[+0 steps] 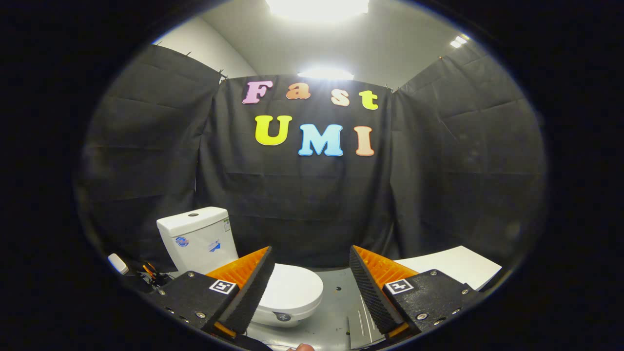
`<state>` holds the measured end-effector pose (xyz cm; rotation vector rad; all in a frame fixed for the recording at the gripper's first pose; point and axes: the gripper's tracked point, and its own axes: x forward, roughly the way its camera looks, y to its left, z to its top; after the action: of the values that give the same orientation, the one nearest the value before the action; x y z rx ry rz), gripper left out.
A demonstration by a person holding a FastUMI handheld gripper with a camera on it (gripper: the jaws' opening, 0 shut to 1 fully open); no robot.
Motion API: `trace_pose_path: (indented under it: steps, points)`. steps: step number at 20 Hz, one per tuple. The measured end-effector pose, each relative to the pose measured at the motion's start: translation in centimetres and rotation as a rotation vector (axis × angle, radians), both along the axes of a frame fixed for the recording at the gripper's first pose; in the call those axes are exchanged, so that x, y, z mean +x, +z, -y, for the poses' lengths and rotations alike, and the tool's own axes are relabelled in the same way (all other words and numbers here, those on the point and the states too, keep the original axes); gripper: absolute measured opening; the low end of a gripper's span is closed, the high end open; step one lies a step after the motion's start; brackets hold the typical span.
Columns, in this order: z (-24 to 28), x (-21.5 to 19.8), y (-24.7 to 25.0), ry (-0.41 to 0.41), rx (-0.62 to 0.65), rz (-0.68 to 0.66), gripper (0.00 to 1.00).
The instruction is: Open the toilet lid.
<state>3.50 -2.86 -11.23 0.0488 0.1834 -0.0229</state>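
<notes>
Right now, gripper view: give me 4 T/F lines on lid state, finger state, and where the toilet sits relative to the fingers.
1. The lid is down on the bowl. True.
2. The gripper is shut on the lid. False: its fingers stand wide apart and touch nothing.
3. The tank stands behind the lid, against the black cloth wall. True.
4. The toilet lies midway between the fingers. False: it sits beyond them and off toward the left finger, which covers part of the lid.
</notes>
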Motion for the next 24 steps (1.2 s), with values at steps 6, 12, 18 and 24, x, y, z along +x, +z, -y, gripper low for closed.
trace_pose_path:
  steps: [6, 12, 18, 24]
  points:
    - [-0.5, 0.9, -2.9, -0.004, 0.094, -0.002, 0.95]
    - [-1.4, 1.7, -5.7, 0.015, 0.232, 0.011, 0.95]
    - [-3.0, 2.5, -12.2, -0.005, 0.281, -0.09, 0.96]
    - [-5.2, 2.8, -20.2, -0.015, 0.255, -0.256, 0.96]
